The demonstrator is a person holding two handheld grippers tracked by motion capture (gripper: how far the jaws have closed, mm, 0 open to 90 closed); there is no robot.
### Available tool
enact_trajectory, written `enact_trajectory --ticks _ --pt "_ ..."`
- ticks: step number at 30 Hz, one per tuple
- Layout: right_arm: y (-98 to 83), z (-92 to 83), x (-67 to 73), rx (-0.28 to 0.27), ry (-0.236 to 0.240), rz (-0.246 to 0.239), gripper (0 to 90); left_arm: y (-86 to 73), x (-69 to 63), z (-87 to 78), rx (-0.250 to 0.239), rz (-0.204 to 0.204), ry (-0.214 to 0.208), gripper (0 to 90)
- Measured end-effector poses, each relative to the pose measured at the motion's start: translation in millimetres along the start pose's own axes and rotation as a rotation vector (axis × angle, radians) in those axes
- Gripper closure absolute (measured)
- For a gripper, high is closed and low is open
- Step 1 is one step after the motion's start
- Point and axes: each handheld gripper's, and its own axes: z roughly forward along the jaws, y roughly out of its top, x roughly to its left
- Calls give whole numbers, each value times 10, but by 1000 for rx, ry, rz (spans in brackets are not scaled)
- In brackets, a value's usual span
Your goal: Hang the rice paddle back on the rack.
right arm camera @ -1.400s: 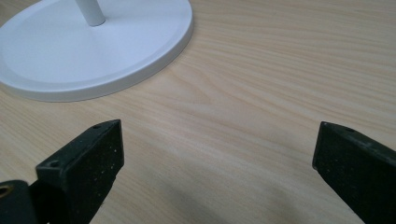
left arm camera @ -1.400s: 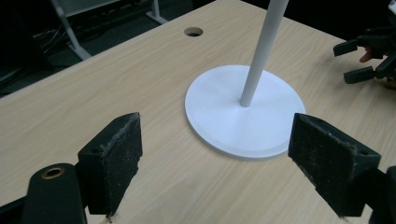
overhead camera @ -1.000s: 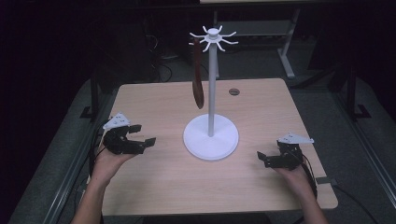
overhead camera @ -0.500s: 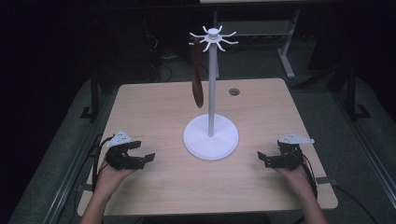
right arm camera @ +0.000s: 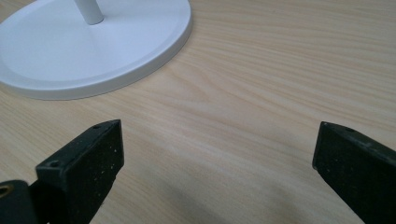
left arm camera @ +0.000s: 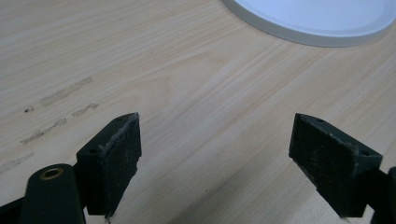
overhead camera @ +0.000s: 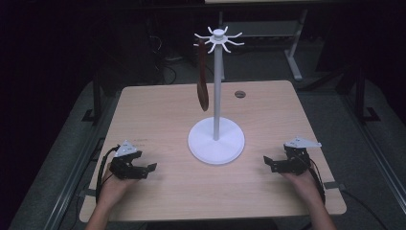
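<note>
Both grippers are resting low on the wooden table, the left gripper and the right gripper each sitting with jaws spread wide and gripping nothing. Standing between them is the white stand, its round base lying near both and its spoked top rising well above. Hanging from one spoke on the stand's left side is a dark brown spoon, clear of the tabletop. The likely step is lifting it off: I would be raising one gripper to the handle, closing gently below the spoke, then lifting up before pulling away, steadying the base if it is tipping.
</note>
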Motion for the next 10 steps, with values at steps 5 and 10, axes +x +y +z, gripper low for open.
enact_trajectory --ticks 5,10 --pt "0 -6 3 -1 -2 5 17 -16 16 -18 -10 -9 4 163" --pt "-10 -15 -4 -5 -4 2 17 -6 18 -30 -19 -8 4 163"
